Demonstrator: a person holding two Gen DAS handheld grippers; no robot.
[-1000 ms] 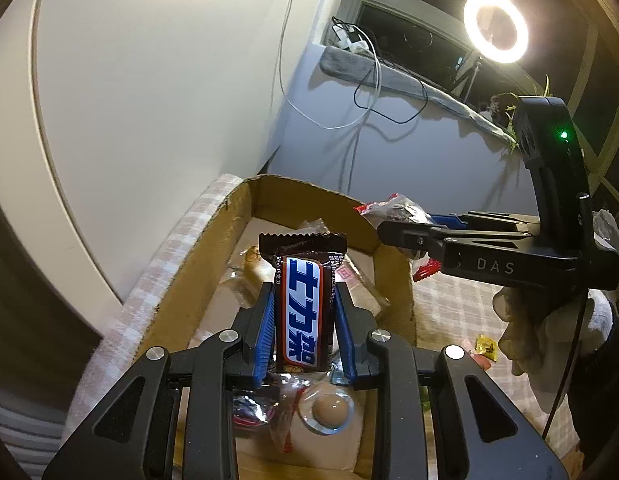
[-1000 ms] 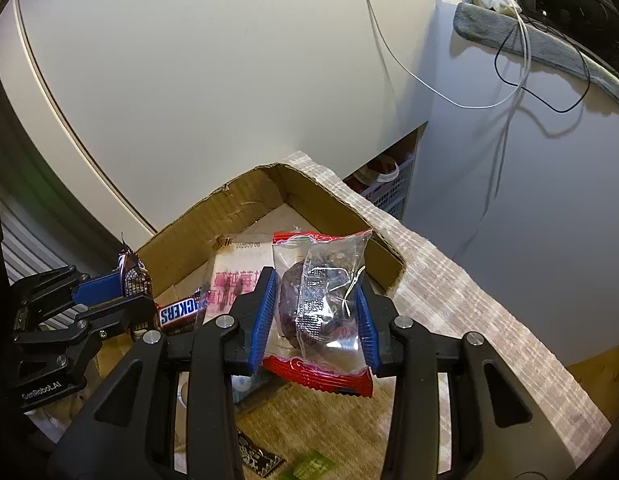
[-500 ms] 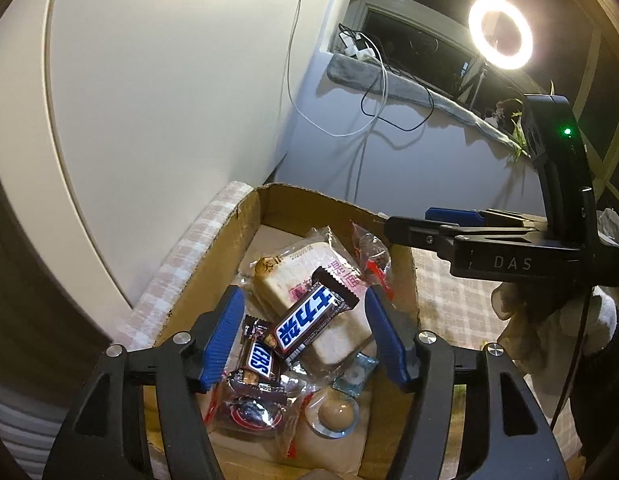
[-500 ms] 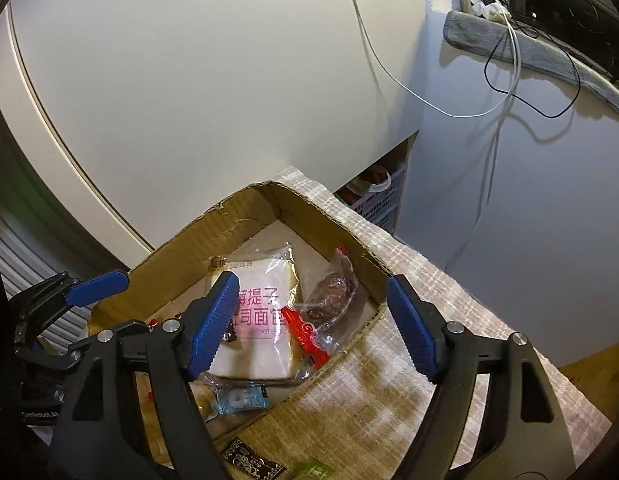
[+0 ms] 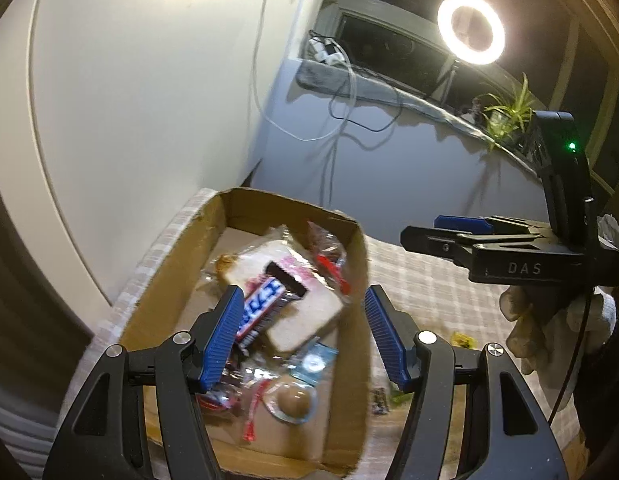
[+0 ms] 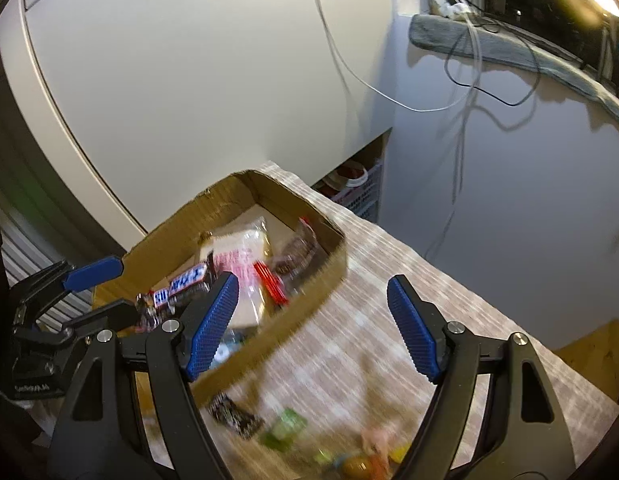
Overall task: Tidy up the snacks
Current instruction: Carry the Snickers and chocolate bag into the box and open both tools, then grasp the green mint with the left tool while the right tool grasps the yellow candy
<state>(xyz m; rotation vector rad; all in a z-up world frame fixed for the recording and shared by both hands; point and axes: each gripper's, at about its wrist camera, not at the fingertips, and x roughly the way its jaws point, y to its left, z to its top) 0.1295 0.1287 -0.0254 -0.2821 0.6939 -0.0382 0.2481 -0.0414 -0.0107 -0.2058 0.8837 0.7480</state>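
Note:
A cardboard box [image 5: 349, 280] [image 6: 309, 296] sits on the checked tablecloth and holds several snacks. A Snickers bar [image 5: 265, 304] [image 6: 181, 286] lies loose on a wrapped bread slice [image 5: 305, 312] [image 6: 237, 256]. A clear packet with red trim [image 5: 329, 256] [image 6: 293, 256] rests at the box's far right corner. My left gripper [image 5: 301, 336] hangs open above the box with nothing between its blue pads. My right gripper [image 6: 317, 320] is open and empty over the box's right wall and the cloth; it also shows from the side [image 5: 449, 232] in the left wrist view.
Small loose snacks lie on the cloth [image 6: 389, 280] near the front: a dark wrapper [image 6: 233, 416], a green one [image 6: 285, 434], yellow and orange ones [image 6: 361, 462]. A white panel [image 5: 129, 100] stands behind the box. A gloved hand [image 5: 549, 328] holds the right gripper. Cables hang on the wall.
Both grippers opened. The Snickers bar dropped from the left one and the clear packet from the right one into the box. The right gripper then drew back to the right, over the cloth.

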